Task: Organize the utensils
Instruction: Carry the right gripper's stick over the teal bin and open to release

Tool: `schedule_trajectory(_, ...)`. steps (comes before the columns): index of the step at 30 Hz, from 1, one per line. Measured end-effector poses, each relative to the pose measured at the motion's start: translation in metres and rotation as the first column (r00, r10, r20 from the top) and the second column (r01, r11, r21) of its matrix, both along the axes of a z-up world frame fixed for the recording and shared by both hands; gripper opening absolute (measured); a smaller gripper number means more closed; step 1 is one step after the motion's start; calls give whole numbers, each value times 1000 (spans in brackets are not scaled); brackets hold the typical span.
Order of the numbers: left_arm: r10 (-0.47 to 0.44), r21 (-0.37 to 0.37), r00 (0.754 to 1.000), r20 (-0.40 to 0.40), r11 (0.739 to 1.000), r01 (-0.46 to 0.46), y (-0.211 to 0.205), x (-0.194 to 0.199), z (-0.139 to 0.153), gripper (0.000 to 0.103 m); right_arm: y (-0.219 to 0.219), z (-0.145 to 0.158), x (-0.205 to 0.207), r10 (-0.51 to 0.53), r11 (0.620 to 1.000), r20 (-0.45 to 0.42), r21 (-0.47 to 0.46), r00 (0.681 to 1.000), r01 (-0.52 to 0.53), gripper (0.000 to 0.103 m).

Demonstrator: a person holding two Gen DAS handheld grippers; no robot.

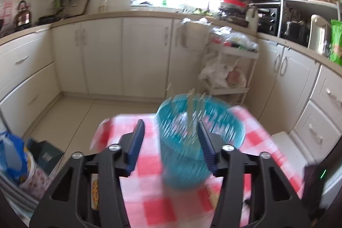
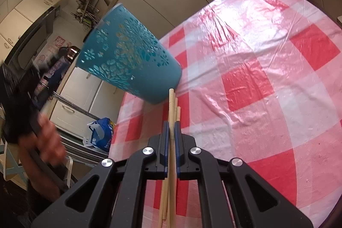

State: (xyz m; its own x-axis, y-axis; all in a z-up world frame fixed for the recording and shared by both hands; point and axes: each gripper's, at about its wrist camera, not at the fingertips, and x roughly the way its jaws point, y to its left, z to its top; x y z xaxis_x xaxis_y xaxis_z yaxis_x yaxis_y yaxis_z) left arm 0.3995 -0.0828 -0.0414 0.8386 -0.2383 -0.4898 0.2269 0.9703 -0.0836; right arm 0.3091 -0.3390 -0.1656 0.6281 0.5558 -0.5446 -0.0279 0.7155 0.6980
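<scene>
A teal perforated utensil holder (image 1: 183, 142) stands on the red-and-white checked tablecloth (image 1: 154, 202), blurred, with pale chopsticks (image 1: 190, 104) sticking up out of it. My left gripper (image 1: 171, 131) is open just in front of the holder, its right finger (image 1: 206, 142) at the holder's side. In the right wrist view the holder (image 2: 130, 57) stands at the table's far left. My right gripper (image 2: 171, 127) is shut on a bundle of wooden chopsticks (image 2: 171, 104) whose ends point at the holder's base.
White kitchen cabinets (image 1: 102, 52) run behind the table. A white trolley with bags (image 1: 230, 69) stands at the back right. A blue bag (image 2: 100, 131) lies on the floor left of the table. The tablecloth (image 2: 267, 78) stretches to the right.
</scene>
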Motion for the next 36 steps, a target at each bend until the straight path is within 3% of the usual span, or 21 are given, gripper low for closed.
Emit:
schedule_trajectory(5,38,38,992,-121,999,-33,22,-24,-68,51,-3,21,-4,-13,999,93,54,996,8,6)
schedule_trajectory(9,49,4,971,-234,999,-50,38,-33,-115,51,-3,55,-5,-27,993,199,115,980,4,6)
schedule_trajectory(14,45,-67,973,-228,996,-62,49,-35,-119,61,8,113,23,-46,993,328,117,943,7,6)
schedule_trajectory(17,29,-81,971,-239,995,-50,49,-36,-122,62,22,152,56,-55,996,410,84,910,23,6)
schedule_trajectory(21,20,-107,970,-240,993,-47,50,-34,-117,63,48,186,104,-121,990,498,-4,859,141,6)
schedule_trajectory(24,21,-134,967,-253,989,-56,55,-33,-117,64,68,185,134,-156,969,501,-90,851,231,6)
schedule_trajectory(26,16,-147,967,-253,988,-55,58,-32,-116,64,80,174,152,-152,951,475,-168,867,258,6)
schedule_trajectory(28,10,-153,968,-251,987,-50,57,-33,-115,65,88,161,161,-128,949,431,-208,893,236,6)
schedule_trajectory(33,-20,-152,964,-264,988,-21,53,-31,-118,72,102,141,147,-52,947,379,-273,924,166,8)
schedule_trajectory(34,-19,-149,965,-262,989,-21,52,-32,-117,73,103,139,136,-34,947,374,-283,927,149,10)
schedule_trajectory(36,-15,-146,968,-249,989,-23,52,-34,-116,75,104,140,114,-14,946,378,-295,926,135,35)
